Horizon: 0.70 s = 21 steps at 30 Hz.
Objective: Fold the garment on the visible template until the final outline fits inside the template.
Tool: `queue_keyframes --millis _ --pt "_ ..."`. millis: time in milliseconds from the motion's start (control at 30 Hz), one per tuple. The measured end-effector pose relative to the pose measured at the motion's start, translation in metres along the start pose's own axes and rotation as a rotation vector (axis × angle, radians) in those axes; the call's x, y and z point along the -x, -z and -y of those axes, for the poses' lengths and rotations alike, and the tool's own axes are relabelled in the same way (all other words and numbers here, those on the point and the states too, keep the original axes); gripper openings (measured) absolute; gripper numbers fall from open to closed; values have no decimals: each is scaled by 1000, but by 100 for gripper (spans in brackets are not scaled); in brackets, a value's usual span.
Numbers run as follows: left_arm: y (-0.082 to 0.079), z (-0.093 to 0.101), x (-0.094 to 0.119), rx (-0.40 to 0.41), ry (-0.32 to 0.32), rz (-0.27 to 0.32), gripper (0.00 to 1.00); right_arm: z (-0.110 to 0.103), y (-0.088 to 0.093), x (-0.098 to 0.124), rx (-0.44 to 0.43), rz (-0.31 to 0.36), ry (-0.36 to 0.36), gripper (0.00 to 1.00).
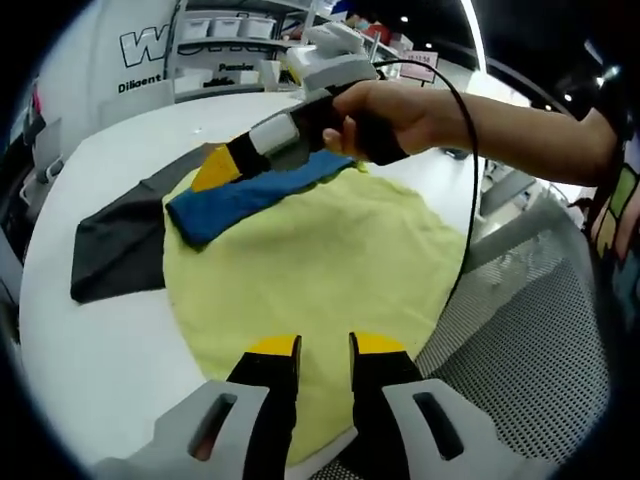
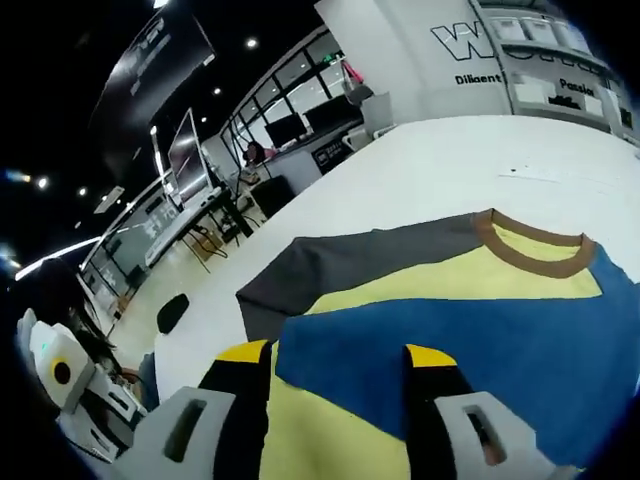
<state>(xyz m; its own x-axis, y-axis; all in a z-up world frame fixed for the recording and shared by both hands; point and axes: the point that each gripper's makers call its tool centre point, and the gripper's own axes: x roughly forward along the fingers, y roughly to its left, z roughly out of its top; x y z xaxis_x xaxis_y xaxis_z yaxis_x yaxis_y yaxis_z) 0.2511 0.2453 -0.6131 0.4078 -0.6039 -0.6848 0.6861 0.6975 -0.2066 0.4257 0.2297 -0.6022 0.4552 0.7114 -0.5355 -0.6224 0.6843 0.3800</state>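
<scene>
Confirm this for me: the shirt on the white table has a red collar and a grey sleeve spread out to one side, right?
Not quite. The shirt has a brown collar, not red, as the right gripper view shows. The grey sleeve does lie spread out on the white table.

Garment's (image 2: 470,320) right part off-frame.

A broad white surface (image 1: 110,330) carries the work, its rounded edge curving along one side. Spread flat on it lies a garment (image 1: 300,250) in pale yellow, with a blue band (image 2: 480,350) and a dark grey sleeve (image 1: 120,245) reaching out toward the surface's far side. A brown-trimmed collar (image 2: 530,250) rests flat on the white top. The garment's yellow hem (image 1: 330,425) lies right at the surface's near edge.
</scene>
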Motion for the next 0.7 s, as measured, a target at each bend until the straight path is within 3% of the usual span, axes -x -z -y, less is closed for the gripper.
queue_keyframes --millis 333,633,700 --pt "-11 -15 3 22 -45 46 18 0 -14 15 60 55 13 70" --pt "-30 -32 9 43 -83 99 18 6 -22 27 89 82 61 69" --pt "-33 -37 6 58 -90 108 23 10 -24 29 96 87 72 68"
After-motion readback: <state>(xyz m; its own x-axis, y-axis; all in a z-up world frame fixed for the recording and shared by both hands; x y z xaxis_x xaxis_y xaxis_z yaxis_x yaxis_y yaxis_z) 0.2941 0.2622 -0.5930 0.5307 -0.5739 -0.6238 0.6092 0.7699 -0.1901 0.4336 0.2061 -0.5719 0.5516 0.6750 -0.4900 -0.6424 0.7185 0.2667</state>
